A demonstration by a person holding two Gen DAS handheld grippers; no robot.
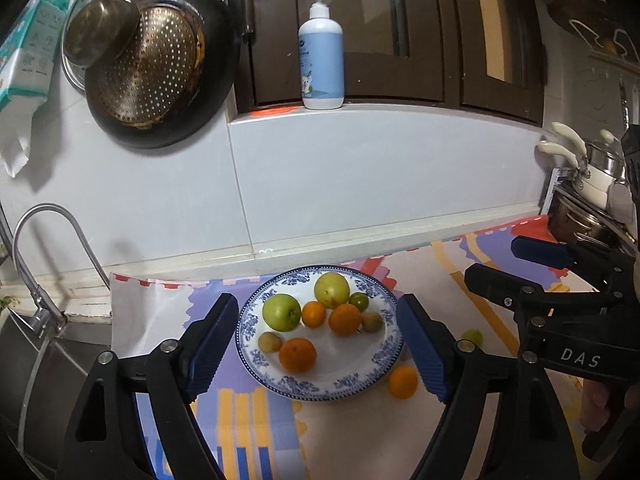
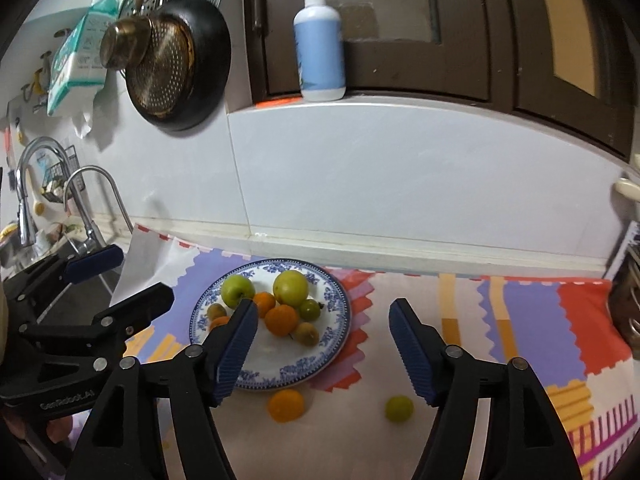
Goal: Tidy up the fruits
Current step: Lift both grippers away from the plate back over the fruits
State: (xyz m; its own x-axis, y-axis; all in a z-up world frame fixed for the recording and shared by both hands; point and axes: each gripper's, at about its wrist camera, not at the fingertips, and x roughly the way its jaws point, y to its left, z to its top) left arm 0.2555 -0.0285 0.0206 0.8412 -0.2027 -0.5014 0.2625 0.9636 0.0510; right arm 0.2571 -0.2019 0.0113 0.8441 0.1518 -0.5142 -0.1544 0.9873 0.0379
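A blue-and-white plate on the patterned cloth holds several fruits: green apples, oranges and small brownish-green fruits. A loose orange and a small green fruit lie on the cloth in front of the plate. My left gripper is open and empty, above the plate. My right gripper is open and empty, above the plate's right edge and the loose fruits. It also shows at the right of the left wrist view.
A patterned cloth covers the counter. A sink with a curved tap is at the left. Pots stand at the right. A pan and strainer hang on the tiled wall. A pump bottle stands on the ledge.
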